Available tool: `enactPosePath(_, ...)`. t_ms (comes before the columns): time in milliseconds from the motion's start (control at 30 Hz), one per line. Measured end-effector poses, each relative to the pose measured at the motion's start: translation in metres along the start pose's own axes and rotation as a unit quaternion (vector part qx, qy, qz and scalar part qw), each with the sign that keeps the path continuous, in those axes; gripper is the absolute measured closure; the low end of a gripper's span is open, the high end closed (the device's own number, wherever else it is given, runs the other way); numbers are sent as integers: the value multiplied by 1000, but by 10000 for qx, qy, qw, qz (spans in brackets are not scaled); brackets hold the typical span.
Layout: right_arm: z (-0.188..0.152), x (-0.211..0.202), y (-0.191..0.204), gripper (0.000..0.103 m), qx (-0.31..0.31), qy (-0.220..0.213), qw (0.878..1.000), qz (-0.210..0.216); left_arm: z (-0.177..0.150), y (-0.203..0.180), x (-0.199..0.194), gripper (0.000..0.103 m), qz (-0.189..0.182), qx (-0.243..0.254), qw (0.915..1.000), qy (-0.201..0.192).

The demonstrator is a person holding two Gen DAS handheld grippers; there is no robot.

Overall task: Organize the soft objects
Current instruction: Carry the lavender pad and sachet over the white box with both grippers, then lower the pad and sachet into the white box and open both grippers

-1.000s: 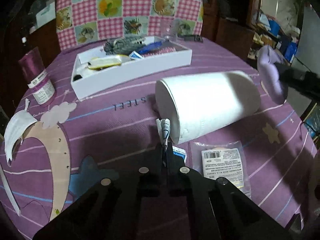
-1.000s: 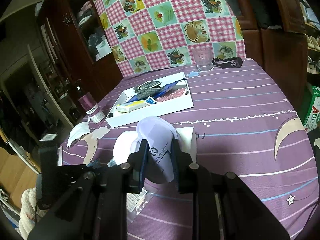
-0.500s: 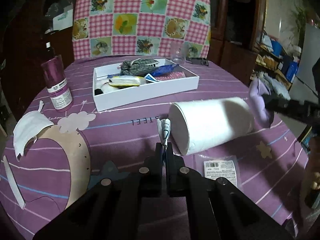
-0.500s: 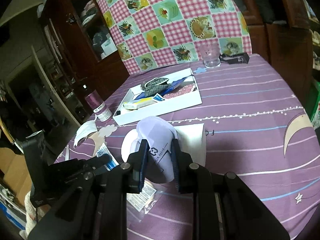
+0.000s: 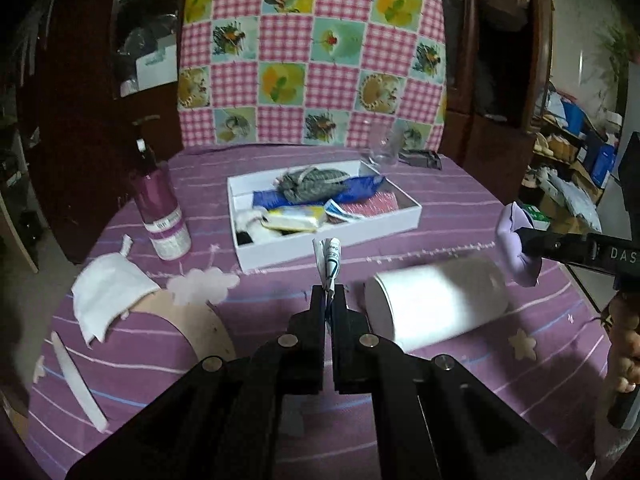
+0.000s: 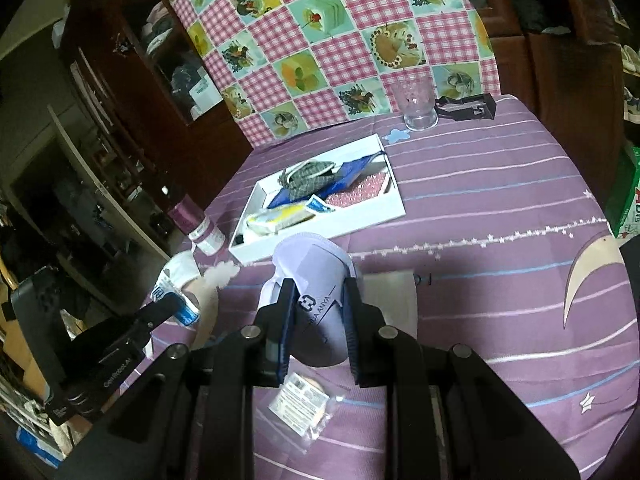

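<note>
My left gripper (image 5: 328,294) is shut on a small white and blue packet (image 5: 330,258), held above the purple tablecloth in front of the white tray (image 5: 328,242). The tray holds a grey knit pouch (image 5: 310,184), a blue bag, a yellow packet and pink cloth. My right gripper (image 6: 318,288) is shut on a lilac slipper (image 6: 316,280), held above the paper towel roll (image 6: 394,292). The slipper also shows at the right of the left wrist view (image 5: 516,246), over the roll (image 5: 436,304). The left gripper shows in the right wrist view (image 6: 176,306).
A purple bottle (image 5: 162,216) stands left of the tray. A white face mask (image 5: 108,294) lies at the left. A glass (image 6: 416,104) and a black clip (image 6: 466,106) stand at the far edge. A clear sachet (image 6: 304,400) lies below my right gripper.
My left gripper has risen and pulled back with the packet, so the tray sits further ahead. My right gripper has lifted the slipper slightly higher over the roll.
</note>
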State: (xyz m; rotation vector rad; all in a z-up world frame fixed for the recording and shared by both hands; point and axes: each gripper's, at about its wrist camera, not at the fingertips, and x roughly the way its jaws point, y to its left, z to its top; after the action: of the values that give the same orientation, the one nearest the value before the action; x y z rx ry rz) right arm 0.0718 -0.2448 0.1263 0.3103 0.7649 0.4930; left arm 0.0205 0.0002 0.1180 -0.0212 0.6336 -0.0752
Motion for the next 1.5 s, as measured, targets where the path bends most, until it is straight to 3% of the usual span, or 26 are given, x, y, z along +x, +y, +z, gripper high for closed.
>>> enactPosePath(300, 63, 26, 4, 79, 296, 0, 9995, -70, 51, 14, 22, 102, 80, -224, 9997, -99)
enactPosePath(433, 87, 50, 0, 79, 560, 12, 9984, 88, 71, 22, 41, 102, 88, -368, 9992, -124)
enactPosePath(700, 111, 102, -13, 78, 1025, 227, 9941, 277, 95, 39, 87, 102, 42, -806, 9967, -129)
enactPosePath(1067, 125, 176, -27, 78, 1051, 550, 9929, -94, 86, 57, 160, 102, 147, -1114, 9934, 229)
enactPosePath(1267, 107, 224, -40, 77, 1119, 1190, 9848, -590, 68, 64, 192, 102, 321, -1109, 9913, 626)
enactPosePath(1467, 104, 225, -35, 73, 857, 1177, 9876, -587, 64, 55, 197, 101, 533, -949, 9925, 551)
enactPosePath(1500, 105, 223, -34, 69, 836, 1126, 9886, -541, 64, 53, 196, 98, 562, -905, 9929, 533)
